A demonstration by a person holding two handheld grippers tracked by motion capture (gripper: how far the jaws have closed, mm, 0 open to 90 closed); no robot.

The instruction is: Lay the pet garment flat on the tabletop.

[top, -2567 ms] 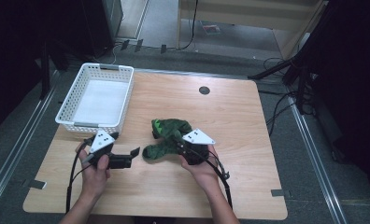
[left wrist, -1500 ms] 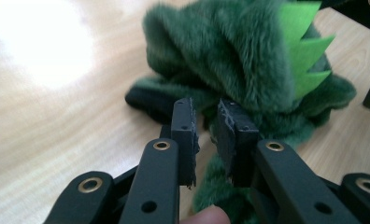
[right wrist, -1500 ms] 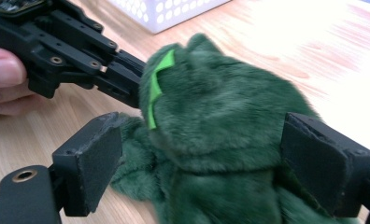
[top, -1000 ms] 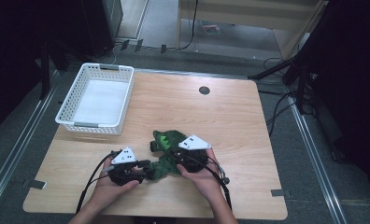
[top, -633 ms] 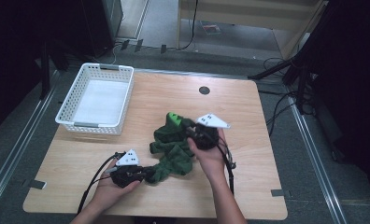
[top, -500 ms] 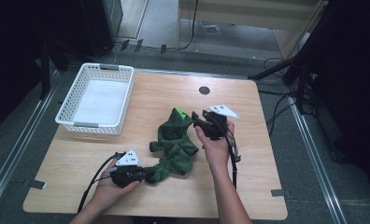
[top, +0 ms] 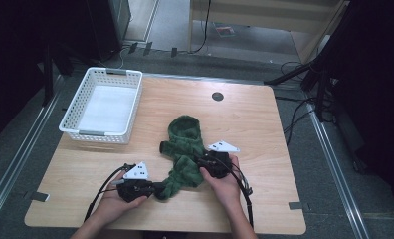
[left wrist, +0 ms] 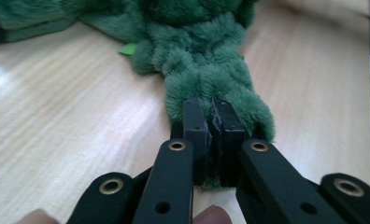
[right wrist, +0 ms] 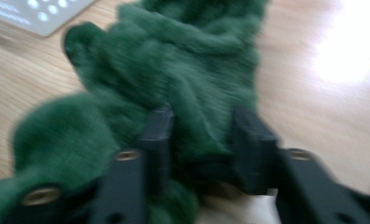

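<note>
— Where is the table point(top: 264, 119) open?
— Its far right side and near right corner lie bare.
— What blocks the way?
— The white basket point(top: 103, 105) fills the far left corner (walls upright), and the green fleece point(top: 185, 149) sprawls mid-table.

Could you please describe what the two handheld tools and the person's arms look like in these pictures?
Both tools are black. The left tool and right tool each carry a pale grey three-cornered plate on top and trail a black cable toward the person. Up close, the jaws are flat black bars with brass-coloured rivets and rectangular pads. The forearms are bare; no sleeves show.
</note>
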